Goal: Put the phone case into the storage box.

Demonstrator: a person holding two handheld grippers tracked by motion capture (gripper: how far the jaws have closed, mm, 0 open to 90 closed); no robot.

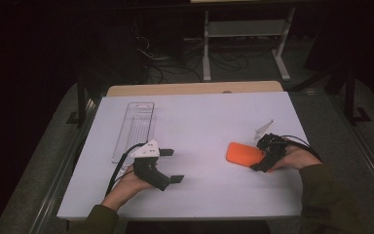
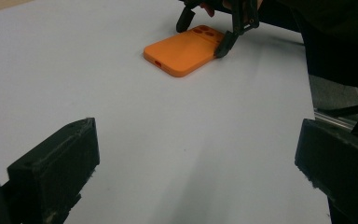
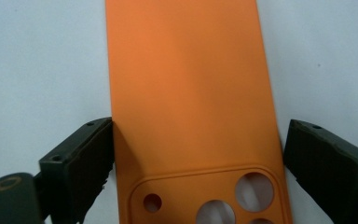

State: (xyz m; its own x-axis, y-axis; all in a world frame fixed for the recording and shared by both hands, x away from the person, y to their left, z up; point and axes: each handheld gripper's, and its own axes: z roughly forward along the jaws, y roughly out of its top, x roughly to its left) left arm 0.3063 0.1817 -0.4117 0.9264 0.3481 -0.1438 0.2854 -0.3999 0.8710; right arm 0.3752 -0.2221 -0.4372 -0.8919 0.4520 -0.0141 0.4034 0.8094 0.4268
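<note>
An orange phone case (image 1: pixel 241 153) (image 2: pixel 182 51) (image 3: pixel 186 93) lies flat on the white table (image 1: pixel 199 117), back side up, right of the middle. My right gripper (image 1: pixel 258 155) (image 2: pixel 201 37) (image 3: pixel 198 158) straddles its camera-hole end. One black jaw touches the left long edge and the other stands a sliver off the right edge. My left gripper (image 1: pixel 173 165) (image 2: pixel 198 172) rests at the front left, wide open with nothing between its jaws, aimed across the table toward the case.
A long clear plastic tray (image 1: pixel 135 129) lies at the back left, just beyond my left hand. A wooden tabletop edge (image 1: pixel 195 88) shows behind the white surface. Cables and a white frame (image 1: pixel 243 29) are on the dark floor beyond.
</note>
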